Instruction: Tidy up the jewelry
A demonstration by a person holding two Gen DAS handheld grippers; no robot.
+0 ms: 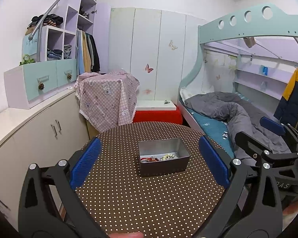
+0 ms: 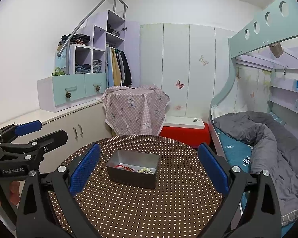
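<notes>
A grey metal tin (image 1: 163,165) stands in the middle of a round table with a brown dotted cloth (image 1: 149,202). Beaded bracelets (image 1: 159,157), red and pale, lie inside it. The tin (image 2: 132,176) and the bracelets (image 2: 135,168) also show in the right wrist view. My left gripper (image 1: 149,162) is open and empty, held above the table's near side with the tin between its blue pads. My right gripper (image 2: 149,168) is open and empty, likewise facing the tin. Each gripper shows at the other view's edge.
A bed with a grey duvet (image 1: 238,115) runs along the right of the table. A low white cabinet (image 1: 39,134) stands on the left. A pink cloth-covered stand (image 1: 107,99) and a red stool (image 1: 159,116) are behind the table, before white wardrobes.
</notes>
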